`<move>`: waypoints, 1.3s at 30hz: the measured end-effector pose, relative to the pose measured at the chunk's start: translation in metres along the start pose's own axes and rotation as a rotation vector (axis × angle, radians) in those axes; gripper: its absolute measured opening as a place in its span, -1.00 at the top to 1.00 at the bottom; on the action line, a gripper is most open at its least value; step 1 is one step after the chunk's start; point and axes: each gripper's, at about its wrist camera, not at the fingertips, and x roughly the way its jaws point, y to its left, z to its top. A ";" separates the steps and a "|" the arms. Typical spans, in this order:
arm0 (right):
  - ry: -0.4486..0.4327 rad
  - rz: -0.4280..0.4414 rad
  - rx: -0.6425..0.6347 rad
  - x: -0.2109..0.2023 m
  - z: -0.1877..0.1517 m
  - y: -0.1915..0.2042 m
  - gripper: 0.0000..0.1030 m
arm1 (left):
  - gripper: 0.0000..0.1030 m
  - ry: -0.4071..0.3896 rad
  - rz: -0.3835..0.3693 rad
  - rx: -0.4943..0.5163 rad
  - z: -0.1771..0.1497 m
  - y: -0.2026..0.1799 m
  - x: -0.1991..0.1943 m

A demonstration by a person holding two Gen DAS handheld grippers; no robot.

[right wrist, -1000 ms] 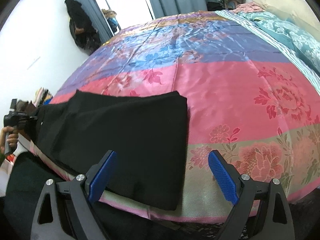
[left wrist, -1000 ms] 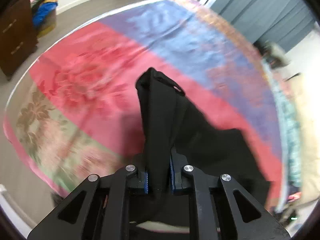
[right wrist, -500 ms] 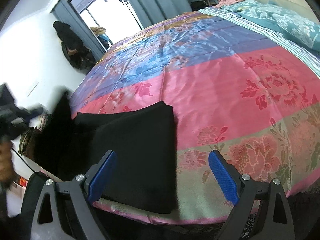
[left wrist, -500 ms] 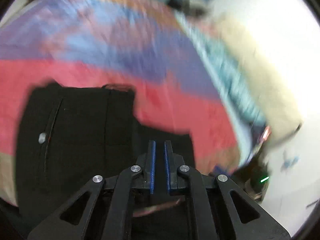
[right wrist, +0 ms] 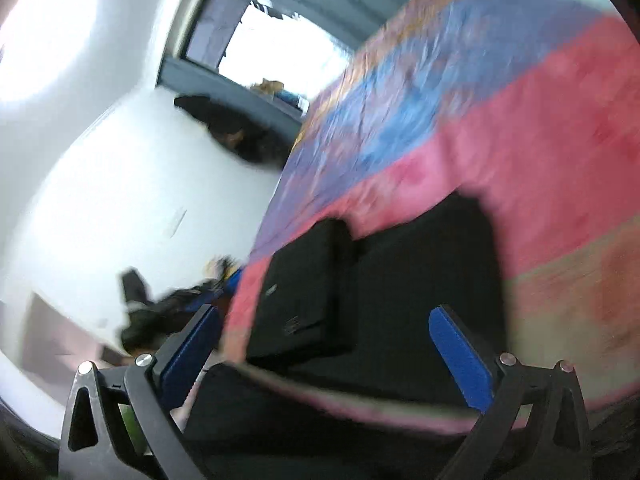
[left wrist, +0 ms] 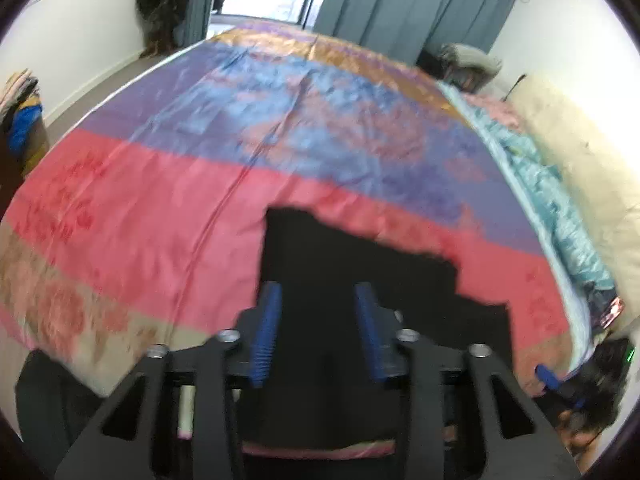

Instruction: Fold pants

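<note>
The left gripper (left wrist: 316, 328) hovers over the black pants (left wrist: 360, 272), its jaws opening with nothing clamped between the blue pads (left wrist: 266, 332). The right gripper (right wrist: 328, 356) is spread to its widest and still widening, empty, tilted over the same pants (right wrist: 400, 280). The pants lie folded flat at the near edge of the floral bedspread (left wrist: 160, 208), toward 6 o'clock in both views. Grey curtains (left wrist: 400, 0) hang at 12 o'clock.

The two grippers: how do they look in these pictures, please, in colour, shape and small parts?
Both look alike. The left gripper and the right gripper each have two black angular arms with triangular cut-outs, round silver screws at the joints, and ribbed blue pads on the fingers. No cable or sleeve shows clearly.
</note>
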 end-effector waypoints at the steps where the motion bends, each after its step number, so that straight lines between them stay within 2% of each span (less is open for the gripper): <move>1: 0.045 0.020 0.039 0.018 0.003 0.001 -1.00 | 0.57 0.009 0.016 0.026 -0.008 -0.004 0.006; 3: 0.110 0.020 0.057 0.046 0.009 0.003 -0.97 | 0.70 0.045 0.056 0.119 -0.028 -0.016 0.024; 5: 0.163 -0.007 0.034 0.072 0.017 0.002 -0.72 | 0.81 0.086 0.084 0.167 -0.048 -0.029 0.045; 9: 0.260 -0.054 0.014 0.113 0.025 0.000 -0.52 | 0.81 0.090 0.095 0.181 -0.069 -0.031 0.046; 14: 0.334 -0.169 -0.057 0.145 0.027 -0.002 -0.50 | 0.81 0.092 0.050 0.155 -0.067 -0.018 0.048; 15: 0.346 -0.167 -0.056 0.150 0.026 -0.006 -0.50 | 0.81 0.090 0.046 0.153 -0.067 -0.017 0.048; 17: 0.348 -0.129 -0.040 0.152 0.027 -0.011 -0.50 | 0.81 0.085 0.048 0.160 -0.069 -0.019 0.050; 19: 0.353 -0.005 0.019 0.157 0.024 -0.017 -0.48 | 0.81 0.081 0.053 0.164 -0.071 -0.020 0.052; 20: 0.356 0.031 0.037 0.158 0.022 -0.019 -0.48 | 0.81 0.080 0.054 0.164 -0.070 -0.020 0.053; 28: 0.376 0.067 0.003 0.174 0.016 0.000 -0.43 | 0.81 0.079 0.045 0.151 -0.071 -0.016 0.054; 29: 0.381 0.045 -0.019 0.174 0.015 0.002 -0.37 | 0.81 0.077 0.046 0.152 -0.071 -0.017 0.054; 30: 0.404 -0.022 -0.064 0.178 0.014 0.004 -0.31 | 0.80 0.075 0.048 0.155 -0.071 -0.017 0.054; 31: 0.438 -0.104 -0.124 0.184 0.009 0.008 -0.10 | 0.80 0.071 0.055 0.165 -0.072 -0.019 0.054; 33: 0.441 -0.154 -0.191 0.189 0.003 0.020 -0.05 | 0.79 0.064 0.071 0.185 -0.072 -0.021 0.054; 35: 0.420 -0.159 -0.209 0.187 0.002 0.029 0.35 | 0.74 0.066 0.073 0.176 -0.069 -0.019 0.049; 36: 0.402 -0.141 -0.201 0.183 0.002 0.031 0.42 | 0.67 0.058 0.057 0.146 -0.064 -0.014 0.042; 37: 0.384 -0.110 -0.181 0.178 0.004 0.033 0.52 | 0.50 0.026 0.037 0.107 -0.060 -0.008 0.032; 38: 0.364 -0.073 -0.152 0.172 0.006 0.035 0.56 | 0.18 -0.042 0.025 0.049 -0.056 0.002 0.016; 39: 0.351 -0.051 -0.137 0.173 0.011 0.039 0.57 | -0.04 -0.118 0.036 -0.013 -0.053 0.014 -0.001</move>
